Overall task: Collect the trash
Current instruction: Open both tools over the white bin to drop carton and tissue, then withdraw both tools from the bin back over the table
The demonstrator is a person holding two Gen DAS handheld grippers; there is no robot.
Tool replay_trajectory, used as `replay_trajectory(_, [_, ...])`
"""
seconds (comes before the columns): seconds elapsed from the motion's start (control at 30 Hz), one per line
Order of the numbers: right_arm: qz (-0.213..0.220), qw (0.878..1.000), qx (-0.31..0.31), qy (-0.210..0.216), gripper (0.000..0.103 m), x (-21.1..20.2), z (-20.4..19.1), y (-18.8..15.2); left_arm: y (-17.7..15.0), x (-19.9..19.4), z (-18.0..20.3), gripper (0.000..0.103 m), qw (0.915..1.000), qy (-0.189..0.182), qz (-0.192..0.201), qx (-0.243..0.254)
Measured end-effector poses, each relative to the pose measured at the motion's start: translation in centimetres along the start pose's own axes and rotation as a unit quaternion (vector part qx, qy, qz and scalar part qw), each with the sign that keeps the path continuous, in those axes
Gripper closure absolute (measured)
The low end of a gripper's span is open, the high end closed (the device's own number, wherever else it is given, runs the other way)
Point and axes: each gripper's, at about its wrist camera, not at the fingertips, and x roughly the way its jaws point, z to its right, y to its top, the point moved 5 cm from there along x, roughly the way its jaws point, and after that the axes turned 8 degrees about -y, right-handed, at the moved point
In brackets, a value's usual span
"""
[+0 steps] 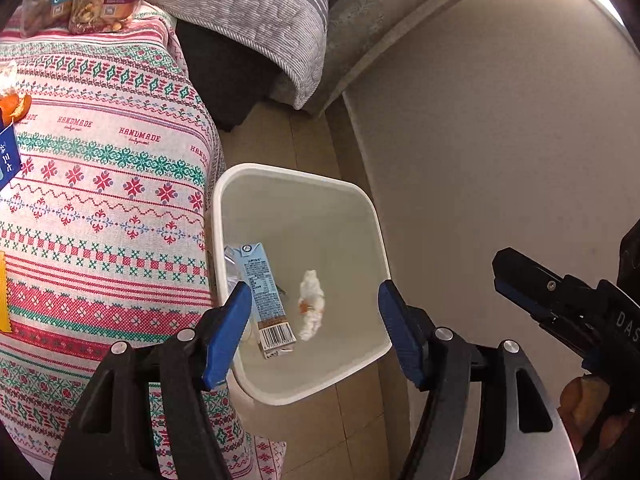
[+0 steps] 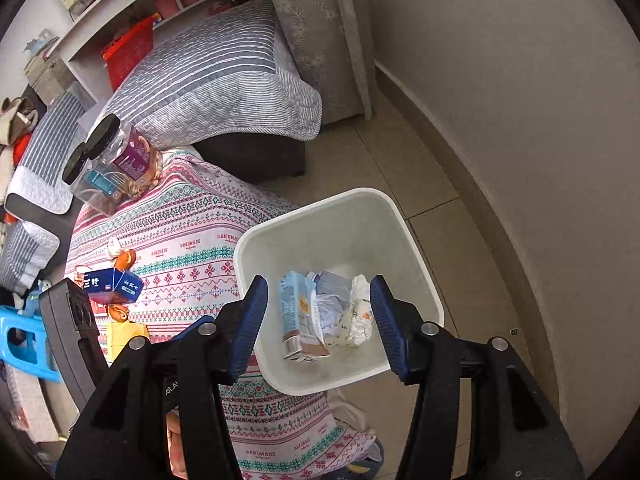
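On the left, a table draped in a pink, red and green cross-stitch-pattern cloth (image 2: pixel 188 248) carries the rubbish not yet collected: curls of orange peel (image 2: pixel 125 259) with a scrap of white tissue beside them, a blue cardboard box with white lettering (image 2: pixel 116 284) just below, and a yellow wrapper (image 2: pixel 122 334) near the table's edge, while two clear plastic snack jars with black lids (image 2: pixel 116 160) lie at the far end. Just right of the table stands a white square plastic waste bin (image 1: pixel 236 184), its rim close against the hanging cloth; inside lie a pale blue drink carton with a barcode (image 1: pixel 266 300), crumpled white tissue flecked with orange (image 1: pixel 311 306) and, in the right wrist view, a wadded pale plastic bag (image 2: pixel 332 304). The left gripper (image 1: pixel 314 330) hangs over the bin with its blue pads standing well apart and nothing between them. The right gripper (image 2: pixel 318 322), farther right and also above the bin, stands about half open and equally empty. The remaining pieces look light: the peel is soft and likely to tear, so best pinched across its thickest curl; the box seems stiff enough to clamp across its narrow sides; the wrapper is probably slick and thin, calling for a pinch at a raised edge. To the far right, tiled floor (image 2: pixel 400 168) runs to a plain beige wall (image 1: pixel 500 120).
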Motion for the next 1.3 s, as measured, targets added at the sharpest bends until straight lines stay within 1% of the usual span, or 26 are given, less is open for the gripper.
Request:
replay_trajectory(0.13, [0.009, 1.000, -0.013, 0.006, 0.051, -0.7, -1.8, 0.1, 0.3, -2.2, -0.9, 0.038, 0.9999, 0.006, 0.011, -0.001])
replay_trajectory(0.3, [0.019, 0.999, -0.031, 0.016, 0.050, -1.4, -4.2, 0.3, 0.5, -5.0, -2.4, 0.038, 0.9991, 0.034, 0.023, 0.007])
replay_trajectory(0.5, [0.024, 0.998, -0.053, 0.025, 0.050, -1.9, -7.6, 0.4, 0.6, -9.5, -6.1, 0.038, 0.9958, 0.082, 0.041, 0.005])
replay_trajectory(0.6, [0.027, 0.997, -0.071, 0.032, 0.049, -2.2, -9.8, 0.1, 0.4, -11.7, -8.7, 0.038, 0.9932, 0.104, 0.050, -0.006])
replay_trajectory(0.7, [0.032, 0.995, -0.089, 0.042, 0.048, -2.8, -11.9, -0.2, 0.1, -13.8, -11.4, 0.038, 0.9911, 0.119, 0.056, -0.021])
replay_trajectory(0.83, [0.035, 0.991, -0.115, 0.052, 0.044, -3.4, -14.7, -1.0, -0.6, -16.3, -14.4, 0.038, 0.9871, 0.145, 0.056, -0.037])
replay_trajectory(0.93, [0.037, 0.989, -0.133, 0.059, 0.042, -3.8, -16.9, -1.5, -1.1, -18.8, -16.3, 0.038, 0.9835, 0.163, 0.065, -0.043])
replay_trajectory(1.1, [0.038, 0.983, -0.167, 0.068, 0.039, -4.0, -20.8, -2.7, -1.6, -22.2, -19.5, 0.038, 0.9753, 0.199, 0.073, -0.061])
replay_trajectory(1.2, [0.037, 0.981, -0.178, 0.071, 0.039, -4.0, -22.4, -3.0, -2.0, -24.2, -21.3, 0.038, 0.9722, 0.207, 0.082, -0.072])
replay_trajectory(1.3, [0.038, 0.979, -0.185, 0.075, 0.035, -4.1, -23.6, -3.1, -2.3, -25.8, -23.2, 0.038, 0.9686, 0.218, 0.085, -0.085])
